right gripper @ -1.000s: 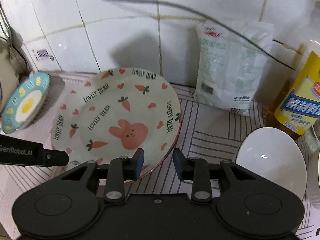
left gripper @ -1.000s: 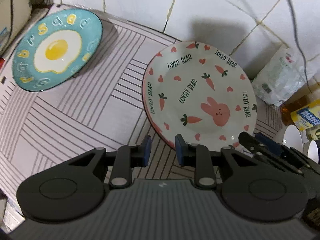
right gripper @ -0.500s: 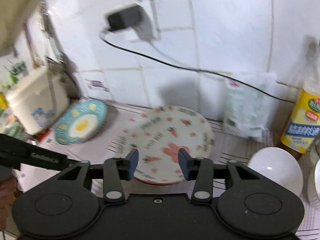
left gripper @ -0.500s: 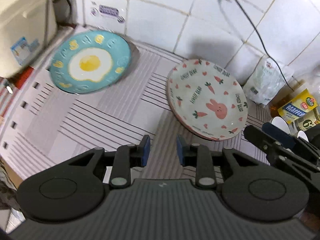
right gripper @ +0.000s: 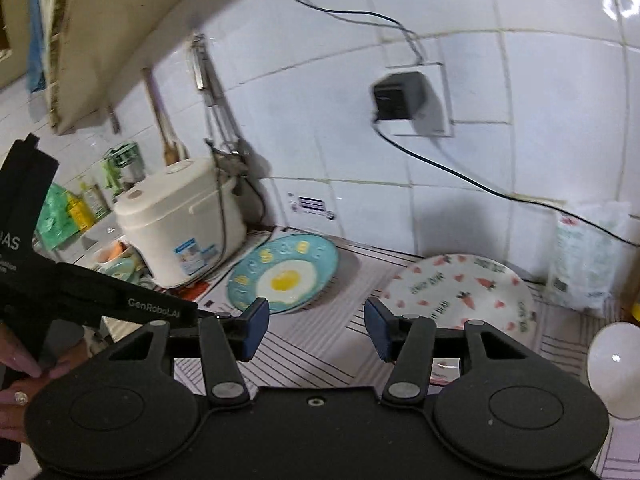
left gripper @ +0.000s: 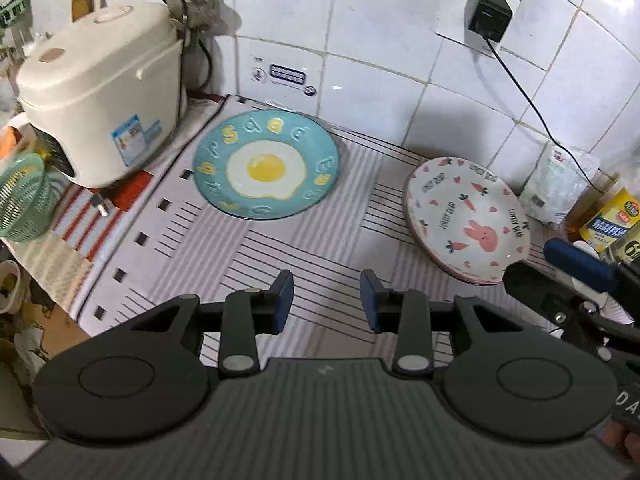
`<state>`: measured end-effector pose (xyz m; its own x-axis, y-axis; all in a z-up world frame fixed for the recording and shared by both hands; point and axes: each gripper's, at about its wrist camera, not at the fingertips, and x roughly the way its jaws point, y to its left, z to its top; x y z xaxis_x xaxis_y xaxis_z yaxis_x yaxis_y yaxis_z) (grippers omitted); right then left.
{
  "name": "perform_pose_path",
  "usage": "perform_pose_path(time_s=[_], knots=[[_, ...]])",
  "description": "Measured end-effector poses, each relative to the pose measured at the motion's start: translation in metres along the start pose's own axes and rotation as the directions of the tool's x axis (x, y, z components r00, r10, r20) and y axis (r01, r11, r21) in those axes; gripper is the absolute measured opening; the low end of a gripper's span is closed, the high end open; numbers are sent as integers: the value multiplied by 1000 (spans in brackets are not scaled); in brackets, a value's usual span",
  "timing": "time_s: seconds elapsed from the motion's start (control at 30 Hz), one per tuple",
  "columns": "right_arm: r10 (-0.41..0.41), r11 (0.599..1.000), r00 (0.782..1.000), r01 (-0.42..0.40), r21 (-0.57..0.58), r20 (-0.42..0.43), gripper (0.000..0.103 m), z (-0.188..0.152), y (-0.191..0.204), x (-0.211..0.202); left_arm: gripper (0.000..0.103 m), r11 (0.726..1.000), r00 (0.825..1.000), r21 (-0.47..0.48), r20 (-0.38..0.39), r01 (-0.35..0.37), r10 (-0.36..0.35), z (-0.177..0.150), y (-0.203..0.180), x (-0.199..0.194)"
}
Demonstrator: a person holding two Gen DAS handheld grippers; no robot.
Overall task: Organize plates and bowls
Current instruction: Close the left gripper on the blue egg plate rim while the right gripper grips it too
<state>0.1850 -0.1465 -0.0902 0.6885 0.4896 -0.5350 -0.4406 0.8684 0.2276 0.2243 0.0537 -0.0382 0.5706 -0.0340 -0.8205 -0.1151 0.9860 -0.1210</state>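
Two plates [left gripper: 266, 165] [left gripper: 466, 218], one bowl [right gripper: 616, 368]

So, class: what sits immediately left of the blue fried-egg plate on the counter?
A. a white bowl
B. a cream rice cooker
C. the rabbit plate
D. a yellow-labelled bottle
B: the cream rice cooker stands just left of the fried-egg plate.

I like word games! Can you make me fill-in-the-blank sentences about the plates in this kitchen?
1. The blue plate has a fried ____ painted on it.
2. The white plate shows a pink ____ and carrots.
3. The rice cooker stands closest to the ____ plate.
4. The left gripper jaws are ____ and hold nothing.

Missing words: egg; bunny; blue; open
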Motion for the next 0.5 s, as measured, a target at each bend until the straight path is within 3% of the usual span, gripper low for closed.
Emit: perform_pose_path(time_s=[0.13,0.5], knots=[[41,999,999,-41,-28,14,69,0,10,7,37,1000,1000,13,16,-10,10,-5,16,-3],[68,996,997,-66,-67,26,77,-14,39,57,41,998,996,35,78,-43,40,-7,64,13]])
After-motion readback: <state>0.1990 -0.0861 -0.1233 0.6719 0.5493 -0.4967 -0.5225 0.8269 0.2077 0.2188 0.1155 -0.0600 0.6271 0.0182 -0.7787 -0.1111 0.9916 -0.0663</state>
